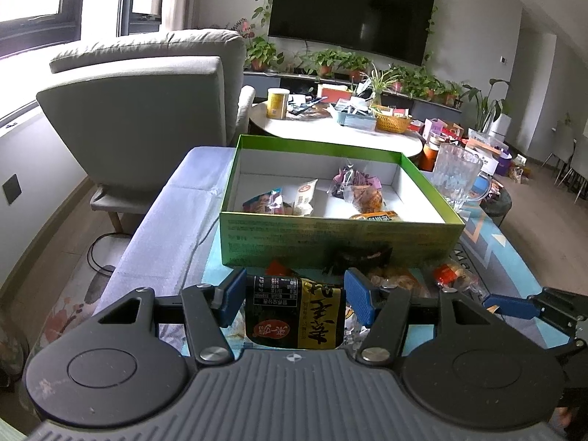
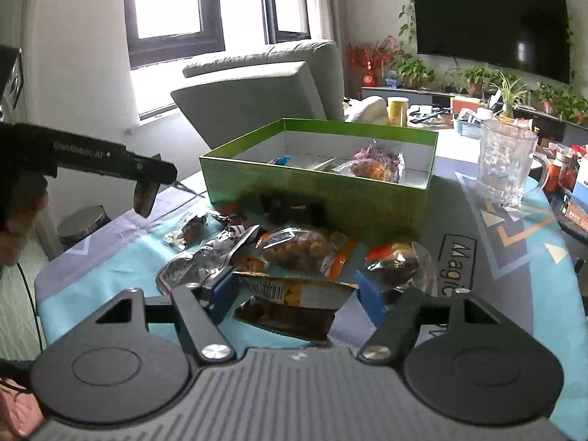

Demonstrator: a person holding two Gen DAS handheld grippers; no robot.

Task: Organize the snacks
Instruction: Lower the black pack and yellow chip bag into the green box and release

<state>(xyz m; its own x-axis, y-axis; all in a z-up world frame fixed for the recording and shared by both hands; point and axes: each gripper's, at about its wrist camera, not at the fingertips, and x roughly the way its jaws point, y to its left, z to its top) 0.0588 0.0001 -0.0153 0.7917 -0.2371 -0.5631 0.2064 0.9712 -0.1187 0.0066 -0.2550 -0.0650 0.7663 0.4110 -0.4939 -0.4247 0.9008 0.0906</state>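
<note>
Two grippers each clamp a light, crinkly packet at its middle: left gripper (image 1: 290, 296) a black-yellow snack (image 1: 296, 312), right gripper (image 2: 296, 296) a brown packet (image 2: 290, 305); green box (image 1: 330, 235) at twelve o'clock.

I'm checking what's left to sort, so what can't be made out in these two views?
- Left wrist view: green box near wall hides part of its contents.
- Left wrist view: dark packet in left gripper covers the snacks beneath.
- Right wrist view: brown packet in right gripper, label too crumpled to read.
</note>
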